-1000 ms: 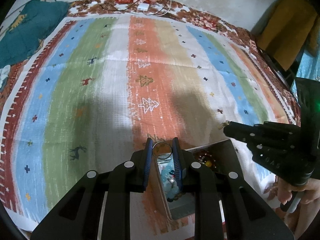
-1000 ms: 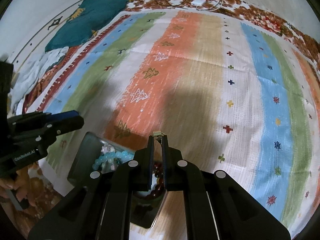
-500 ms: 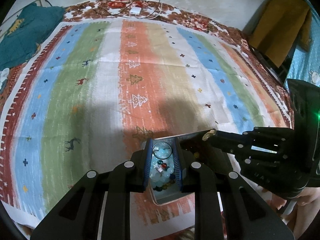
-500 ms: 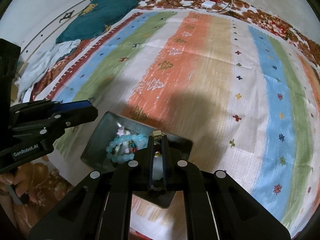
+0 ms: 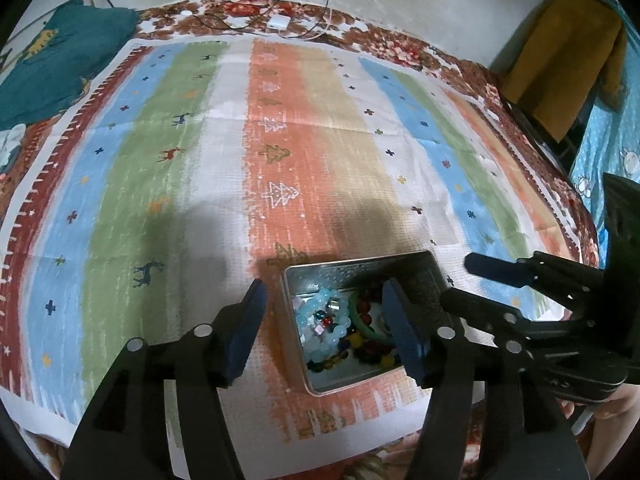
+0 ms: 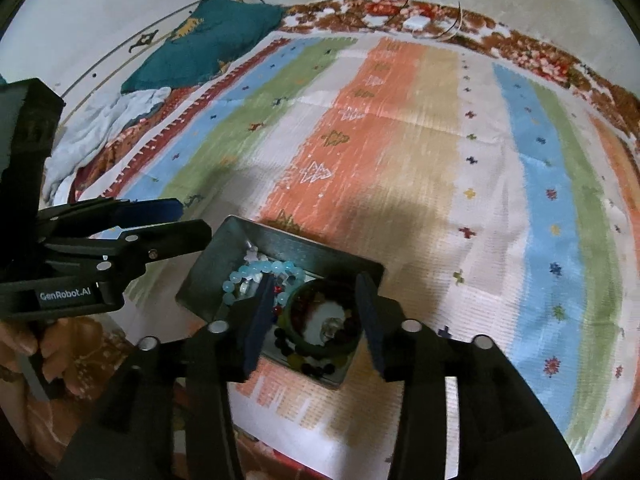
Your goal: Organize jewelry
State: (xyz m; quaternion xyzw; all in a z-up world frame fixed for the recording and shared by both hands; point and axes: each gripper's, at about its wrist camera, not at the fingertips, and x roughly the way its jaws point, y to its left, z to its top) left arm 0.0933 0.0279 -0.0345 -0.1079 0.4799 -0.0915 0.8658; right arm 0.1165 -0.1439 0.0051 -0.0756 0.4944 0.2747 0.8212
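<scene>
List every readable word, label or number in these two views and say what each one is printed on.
"GenRobot.AI": white lettering on the body of the left gripper, seen in the right wrist view.
Nothing else is legible: the metal tin, the striped cloth and the right gripper carry only patterns, no text.

One metal tin (image 5: 304, 360), one green bangle (image 6: 320, 346), one pale-blue bead bracelet (image 6: 256, 270), two claws (image 5: 324, 324) (image 6: 316, 320).

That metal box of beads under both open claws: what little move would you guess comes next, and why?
Probably both lift away. The left gripper and right gripper are open and hold nothing, and the jewelry lies inside the tin: the pale blue bead bracelet beside the green bangle. Nothing else shows on the striped cloth to collect.
</scene>
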